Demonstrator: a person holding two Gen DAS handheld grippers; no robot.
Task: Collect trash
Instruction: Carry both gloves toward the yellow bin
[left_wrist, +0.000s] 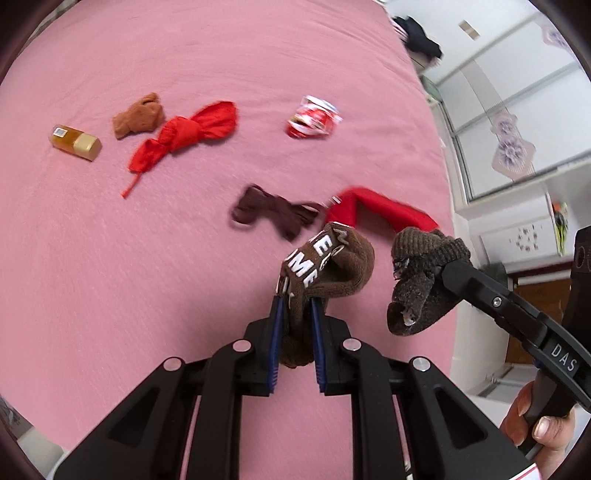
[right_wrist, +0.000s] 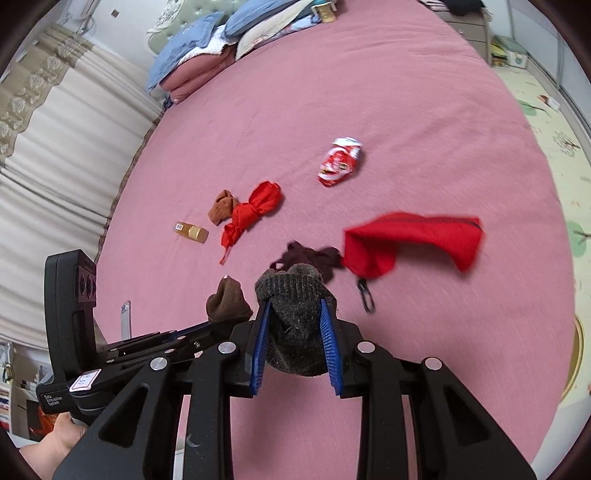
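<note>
Left wrist view: left tool (left_wrist: 296, 306) pinching brown lettered sock (left_wrist: 325, 266) between blue pads, lifted over pink bed (left_wrist: 147, 258). Right tool (right_wrist: 295, 317) likewise clamped on dark grey sock (right_wrist: 295, 295), just beside the first. Further out on the bed: maroon cloth (left_wrist: 273, 212), red pouch (right_wrist: 410, 240), knotted red cloth (left_wrist: 184, 133), tan sock (left_wrist: 138, 118), amber bottle (left_wrist: 75, 142). Farthest, crushed red can (right_wrist: 341, 162), likely the trash proper, lying untouched. Best to keep both grips firm, carry clear of the pouch, release only once over a bin; none in view.
</note>
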